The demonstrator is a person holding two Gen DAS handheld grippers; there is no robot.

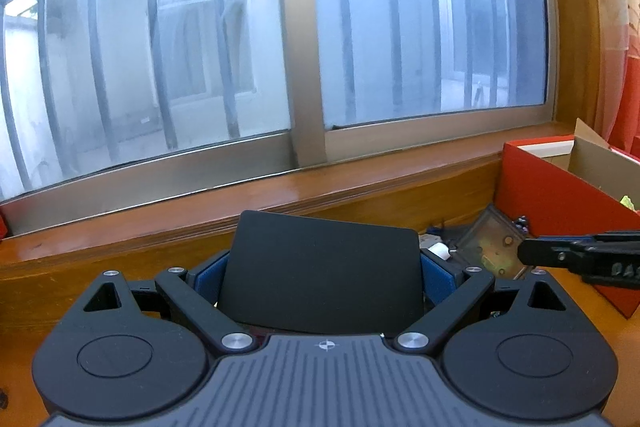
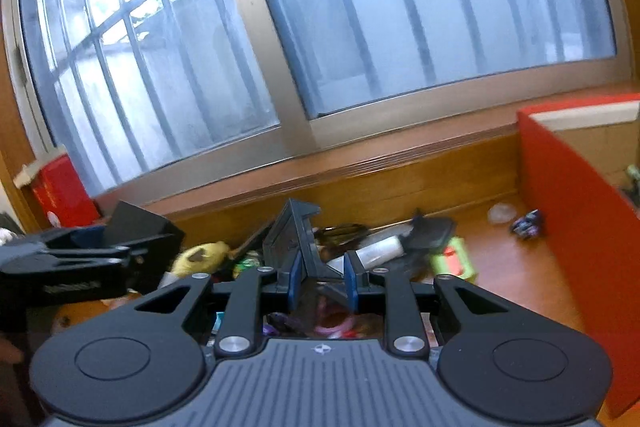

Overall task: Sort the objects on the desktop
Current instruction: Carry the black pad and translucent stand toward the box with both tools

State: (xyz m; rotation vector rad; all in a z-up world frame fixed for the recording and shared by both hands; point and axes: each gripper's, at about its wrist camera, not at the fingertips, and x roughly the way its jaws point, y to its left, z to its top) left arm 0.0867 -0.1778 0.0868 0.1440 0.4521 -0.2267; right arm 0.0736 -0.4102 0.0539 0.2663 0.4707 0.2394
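Left wrist: left claw (image 1: 320,277) clamps black box (image 1: 320,271); right claw (image 2: 322,277) pinches blurred frame (image 2: 298,239).

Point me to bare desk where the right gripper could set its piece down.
Bare wood lies between the red box and the green toy, bordered at the back by a clear lump and a small dark toy. Left of that, the clutter pile is crowded.

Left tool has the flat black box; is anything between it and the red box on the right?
The right tool reaches in from the right, between the flat black box and the red box. Nothing else visibly blocks the path.
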